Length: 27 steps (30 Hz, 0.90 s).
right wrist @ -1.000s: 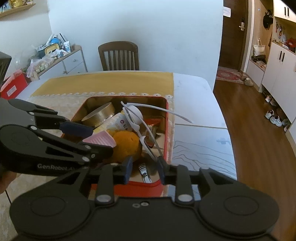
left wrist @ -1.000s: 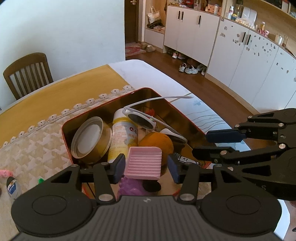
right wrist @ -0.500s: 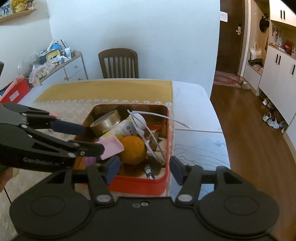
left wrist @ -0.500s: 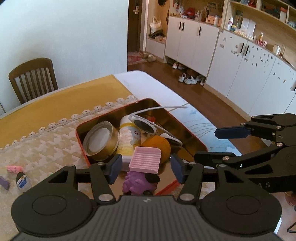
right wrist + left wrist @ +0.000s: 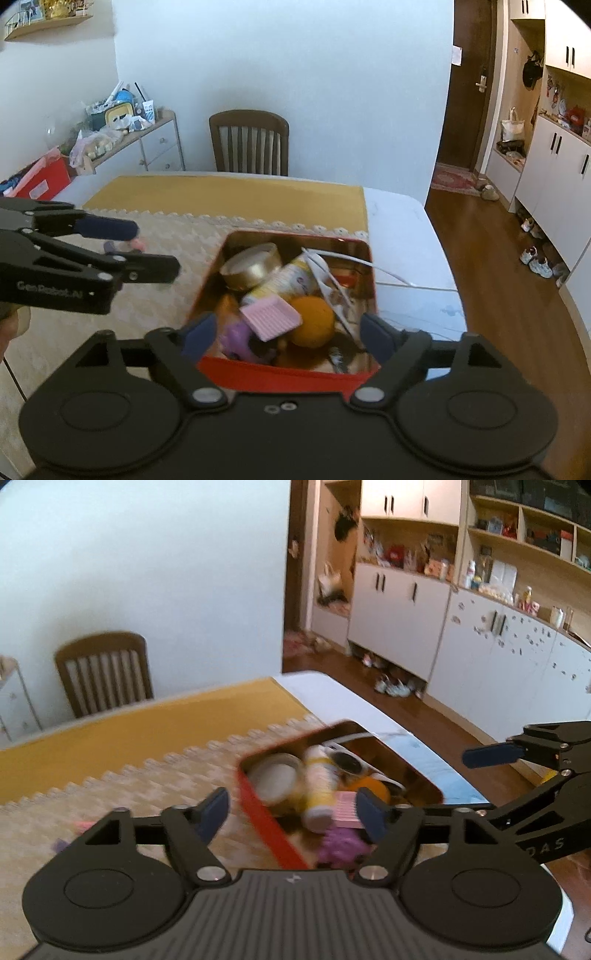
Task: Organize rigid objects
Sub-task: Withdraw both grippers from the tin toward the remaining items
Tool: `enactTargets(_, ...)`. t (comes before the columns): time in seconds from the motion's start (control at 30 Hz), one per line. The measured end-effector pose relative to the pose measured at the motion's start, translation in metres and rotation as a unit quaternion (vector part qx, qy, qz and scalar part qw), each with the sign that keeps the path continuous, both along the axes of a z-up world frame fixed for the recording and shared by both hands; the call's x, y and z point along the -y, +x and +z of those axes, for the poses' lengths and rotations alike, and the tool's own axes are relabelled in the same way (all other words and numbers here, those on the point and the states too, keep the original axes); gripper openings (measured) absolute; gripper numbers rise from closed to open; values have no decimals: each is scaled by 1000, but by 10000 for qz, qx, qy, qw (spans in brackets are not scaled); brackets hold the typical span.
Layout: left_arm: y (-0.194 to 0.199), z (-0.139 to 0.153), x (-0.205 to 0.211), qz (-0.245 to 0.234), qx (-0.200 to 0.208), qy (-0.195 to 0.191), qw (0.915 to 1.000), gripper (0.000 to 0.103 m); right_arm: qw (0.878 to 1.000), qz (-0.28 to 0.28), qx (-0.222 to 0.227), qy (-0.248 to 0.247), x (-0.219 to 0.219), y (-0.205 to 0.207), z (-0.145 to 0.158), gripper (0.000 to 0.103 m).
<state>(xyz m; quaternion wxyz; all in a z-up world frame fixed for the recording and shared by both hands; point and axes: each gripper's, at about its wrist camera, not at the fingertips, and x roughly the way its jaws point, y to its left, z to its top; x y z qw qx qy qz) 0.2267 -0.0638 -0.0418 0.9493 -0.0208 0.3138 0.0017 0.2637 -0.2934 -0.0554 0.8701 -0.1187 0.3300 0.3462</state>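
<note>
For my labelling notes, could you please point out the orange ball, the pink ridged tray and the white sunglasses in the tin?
orange ball (image 5: 312,320): right wrist view, middle of its visible face.
pink ridged tray (image 5: 270,317): right wrist view, centre of its ridged top.
white sunglasses (image 5: 325,283): right wrist view, on the frame.

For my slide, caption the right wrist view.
Open right hand-held gripper above a red tin packed with household objects.

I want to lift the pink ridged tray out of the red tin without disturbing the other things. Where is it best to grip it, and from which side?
Probably from above. The pink ridged tray lies tilted on top of the pile in the red tin, leaning against the orange ball. Its thin side edges are free, so close the fingers across its narrow width near the raised upper end, away from the white glasses.
</note>
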Motion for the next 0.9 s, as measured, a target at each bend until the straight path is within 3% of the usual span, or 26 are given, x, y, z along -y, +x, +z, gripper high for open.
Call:
enactTargets(0.23,-29,4,-45,129,234,-9,9996,82,9999,-14,54,106,-42,-22,1,102)
enactTargets(0.53,-57,-13,-112,505,171,41,9986,82,9999,111,61,78,-108,-44,-5,103)
enactTargets(0.9,-59,-46,-191,979,-60,12,9952,82,9993,292,-54,-228,-189,-43,-31,103)
